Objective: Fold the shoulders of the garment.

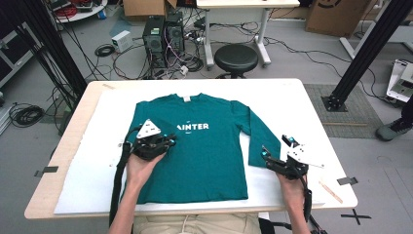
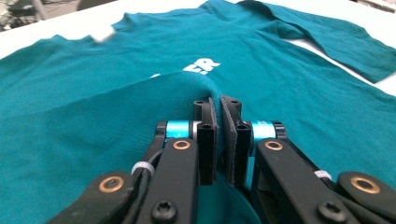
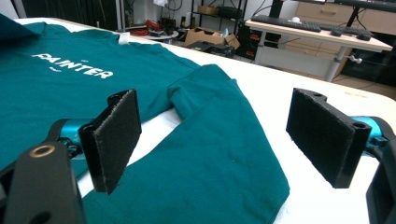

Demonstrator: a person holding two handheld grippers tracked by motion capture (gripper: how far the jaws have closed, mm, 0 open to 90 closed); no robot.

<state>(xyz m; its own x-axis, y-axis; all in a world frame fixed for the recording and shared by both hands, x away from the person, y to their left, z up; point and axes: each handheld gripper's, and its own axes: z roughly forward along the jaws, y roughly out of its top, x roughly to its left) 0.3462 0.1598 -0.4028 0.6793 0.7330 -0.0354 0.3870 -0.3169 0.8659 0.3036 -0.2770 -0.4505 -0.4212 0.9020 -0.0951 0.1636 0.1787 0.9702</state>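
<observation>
A teal long-sleeved shirt [image 1: 204, 156] lay flat, front up, on the white-covered surface [image 1: 287, 105], collar away from the person, with white lettering [image 1: 193, 126] across the chest. Its left sleeve had been folded over the body; in the high view the left hand-held gripper [image 1: 168, 142] sat over the shirt just left of the lettering, covering the first letters. In the left gripper view its jaws stood nearly closed, pinching a raised fold of teal cloth [image 2: 187, 86] between the pads, the fabric draping down on both sides of them, and the end of the lettering showed beyond the fold. The right sleeve [image 1: 258, 141] lay spread outward on the surface, bent downward along the shirt's side, its cuff end near the right hand-held gripper [image 1: 277, 152]. That gripper rested at the near right part of the surface, just beside the sleeve's outer edge, with its jaws wide apart and nothing between them. In the right gripper view the sleeve [image 3: 219, 154] ran between the two spread pads [image 3: 116, 140] and below them, not touching either as far as could be told, and the lettering [image 3: 74, 65] read clearly at upper left. A white collar label [image 1: 186, 99] showed at the neckline.
</observation>
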